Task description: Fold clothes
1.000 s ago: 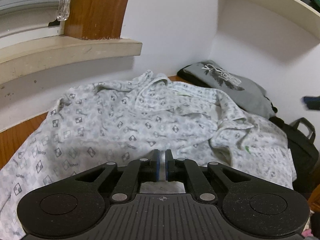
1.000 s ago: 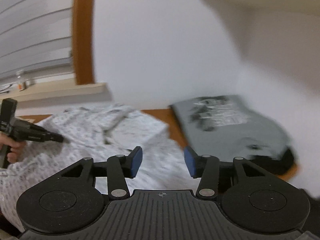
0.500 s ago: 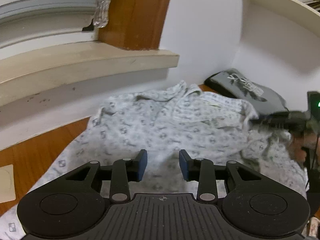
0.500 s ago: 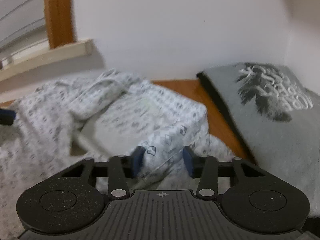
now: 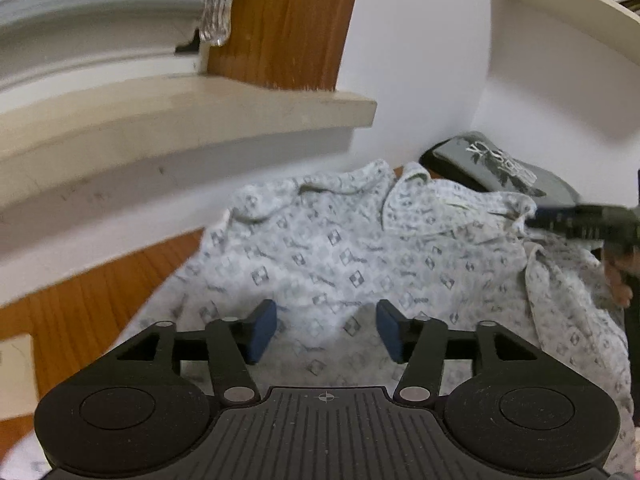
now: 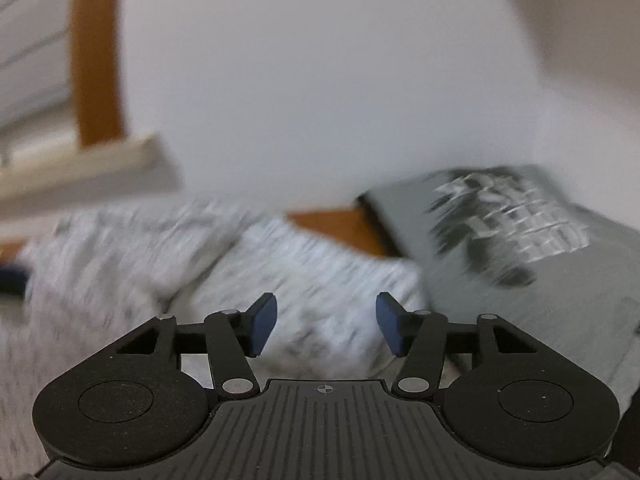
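With the patterned shirt (image 5: pixel 340 264) lying rumpled on the wooden floor (image 5: pixel 80 304), both the left gripper (image 5: pixel 326 330) and right gripper (image 6: pixel 326 326) are opening their jaws, nothing pinched, so each should next pinch only 1 layer at a hem corner.

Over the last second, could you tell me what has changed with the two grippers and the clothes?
The left gripper, shut a second ago, has let go; its jaws are opening above the patterned shirt, nothing between them. The right gripper came down to the shirt's folded edge, closed briefly, and its jaws are opening again. The folded grey T-shirt stayed in the corner.
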A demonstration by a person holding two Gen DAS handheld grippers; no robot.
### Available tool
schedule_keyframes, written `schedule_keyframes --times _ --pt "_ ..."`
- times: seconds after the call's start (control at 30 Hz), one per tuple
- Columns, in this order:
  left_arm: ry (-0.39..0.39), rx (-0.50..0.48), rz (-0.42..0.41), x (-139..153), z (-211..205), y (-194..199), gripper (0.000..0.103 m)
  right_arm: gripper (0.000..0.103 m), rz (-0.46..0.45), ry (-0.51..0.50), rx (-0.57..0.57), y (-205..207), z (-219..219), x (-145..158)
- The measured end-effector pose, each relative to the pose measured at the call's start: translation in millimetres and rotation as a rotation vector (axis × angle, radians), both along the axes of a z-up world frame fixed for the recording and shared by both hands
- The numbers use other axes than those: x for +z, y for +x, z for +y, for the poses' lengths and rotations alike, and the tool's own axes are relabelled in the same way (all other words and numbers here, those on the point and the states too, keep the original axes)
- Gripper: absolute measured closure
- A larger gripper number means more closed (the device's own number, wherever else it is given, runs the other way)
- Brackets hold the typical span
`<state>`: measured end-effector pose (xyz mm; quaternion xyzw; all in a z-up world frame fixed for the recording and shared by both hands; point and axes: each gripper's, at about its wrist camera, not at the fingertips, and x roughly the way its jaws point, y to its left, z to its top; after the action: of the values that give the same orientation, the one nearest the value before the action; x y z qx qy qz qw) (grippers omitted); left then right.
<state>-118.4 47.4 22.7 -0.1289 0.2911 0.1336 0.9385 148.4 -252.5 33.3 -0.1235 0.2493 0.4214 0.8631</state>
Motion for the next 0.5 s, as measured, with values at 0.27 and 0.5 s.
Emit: schedule_keyframes --times 0.27,0.5 --pt "0.061 0.084 -0.023 31 24 -53 0.03 0.035 0.037 -0.032 0.039 -3 10 -22" --pt "0.095 0.224 0.011 42 54 -139 0.038 0.031 0.013 -0.076 0.042 -7 17 -25"
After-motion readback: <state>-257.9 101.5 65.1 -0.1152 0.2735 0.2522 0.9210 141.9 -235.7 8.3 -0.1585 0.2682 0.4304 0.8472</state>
